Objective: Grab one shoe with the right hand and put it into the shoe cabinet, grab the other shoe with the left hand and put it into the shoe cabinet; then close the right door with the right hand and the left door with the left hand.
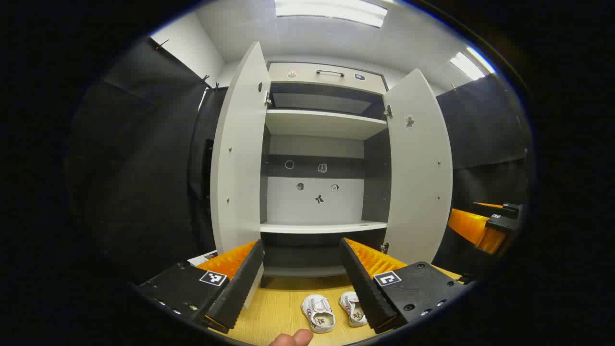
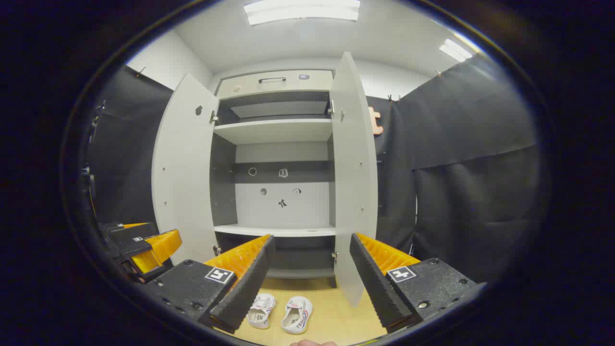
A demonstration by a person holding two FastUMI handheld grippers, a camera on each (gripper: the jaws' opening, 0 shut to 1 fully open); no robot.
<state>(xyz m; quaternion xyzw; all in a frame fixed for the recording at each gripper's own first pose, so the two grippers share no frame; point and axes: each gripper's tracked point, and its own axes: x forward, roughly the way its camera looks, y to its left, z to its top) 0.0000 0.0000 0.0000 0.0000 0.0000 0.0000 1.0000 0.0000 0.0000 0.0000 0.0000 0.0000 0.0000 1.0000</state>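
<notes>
Both grippers' jaws spread w/ nothing held, shoes (image 1: pixel 331 311) on floor before cabinet (image 1: pixel 322 129) (doors open).

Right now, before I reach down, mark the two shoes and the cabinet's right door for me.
Left shoe (image 1: pixel 319 314), left gripper view, on its white upper.
Right shoe (image 2: pixel 296 315), right gripper view, on its opening.
Right door (image 2: pixel 352 192), right gripper view, on its inner face, swung open.
</notes>
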